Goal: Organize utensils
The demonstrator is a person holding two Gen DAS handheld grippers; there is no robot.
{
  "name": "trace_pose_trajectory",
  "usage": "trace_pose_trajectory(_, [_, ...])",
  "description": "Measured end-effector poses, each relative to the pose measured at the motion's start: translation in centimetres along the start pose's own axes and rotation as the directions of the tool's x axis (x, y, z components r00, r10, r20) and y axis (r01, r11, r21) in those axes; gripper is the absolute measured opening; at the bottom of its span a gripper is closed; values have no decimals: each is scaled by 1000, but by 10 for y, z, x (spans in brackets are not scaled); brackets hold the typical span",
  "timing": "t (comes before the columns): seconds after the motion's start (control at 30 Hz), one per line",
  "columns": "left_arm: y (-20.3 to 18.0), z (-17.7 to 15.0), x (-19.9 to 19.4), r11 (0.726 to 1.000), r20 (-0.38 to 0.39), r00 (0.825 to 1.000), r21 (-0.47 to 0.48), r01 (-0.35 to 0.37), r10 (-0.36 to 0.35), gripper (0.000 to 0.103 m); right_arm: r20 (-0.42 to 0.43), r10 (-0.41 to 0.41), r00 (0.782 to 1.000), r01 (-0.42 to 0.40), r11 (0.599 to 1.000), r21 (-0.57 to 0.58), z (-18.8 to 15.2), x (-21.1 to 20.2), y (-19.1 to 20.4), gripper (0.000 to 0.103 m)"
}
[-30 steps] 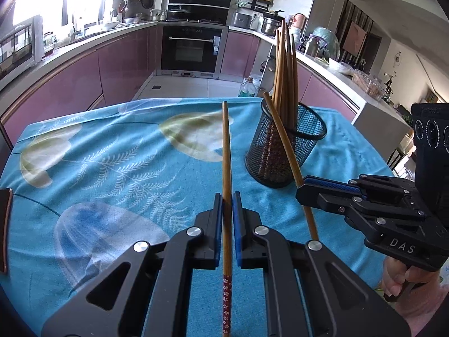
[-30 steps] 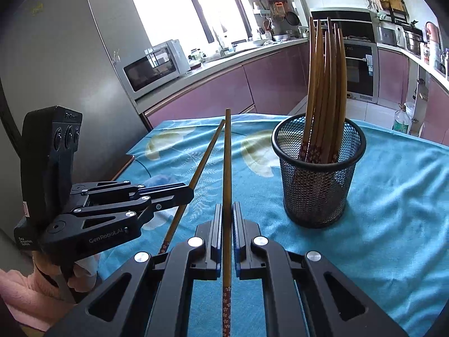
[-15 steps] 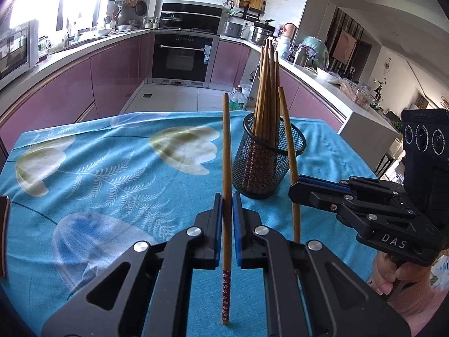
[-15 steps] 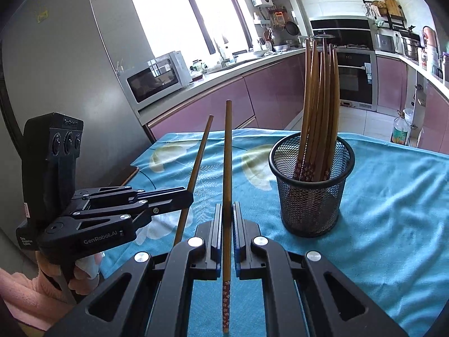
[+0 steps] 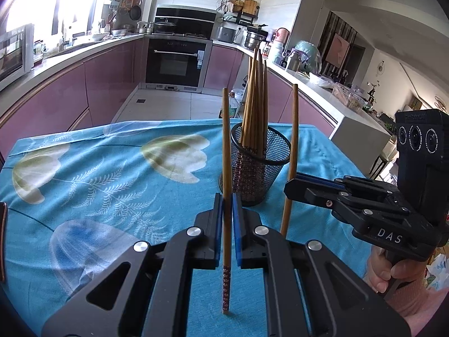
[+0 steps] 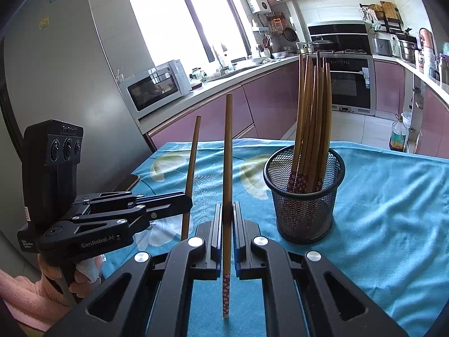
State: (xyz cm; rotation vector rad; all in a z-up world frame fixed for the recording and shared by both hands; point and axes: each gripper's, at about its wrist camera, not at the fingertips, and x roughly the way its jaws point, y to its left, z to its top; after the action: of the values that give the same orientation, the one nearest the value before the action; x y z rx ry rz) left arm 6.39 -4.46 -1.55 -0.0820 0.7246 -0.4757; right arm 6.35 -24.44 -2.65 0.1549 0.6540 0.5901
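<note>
A black mesh cup point(image 5: 258, 165) point(image 6: 304, 196) holding several wooden chopsticks stands on the blue flowered tablecloth point(image 5: 98, 174). My left gripper point(image 5: 226, 205) is shut on one wooden chopstick point(image 5: 226, 146), held nearly upright with its patterned end down, left of the cup. My right gripper point(image 6: 228, 216) is shut on a second chopstick point(image 6: 228, 151), likewise upright, left of the cup in its own view. Each gripper shows in the other's view: the right gripper point(image 5: 291, 185) with its chopstick point(image 5: 292, 140), the left gripper point(image 6: 186, 202) with its chopstick point(image 6: 192, 163).
A person's hands in pink sleeves point(image 6: 25, 295) hold both tools. A kitchen counter point(image 5: 56, 56) with a microwave point(image 6: 157, 87), an oven point(image 5: 176, 61) and pots runs behind the table. A dark flat object point(image 5: 2, 241) lies at the table's left edge.
Both chopsticks have tilted up from lying low and forward to nearly upright. The cup now appears lower and farther off in both views. Both grips stay shut.
</note>
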Motion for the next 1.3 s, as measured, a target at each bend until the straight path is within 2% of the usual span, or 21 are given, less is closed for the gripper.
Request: trace_pose_trajectory(1.3, [-12, 21, -5, 999, 52, 998, 29, 23, -24, 8, 106, -36, 994, 36, 999, -1, 24, -35, -12, 6])
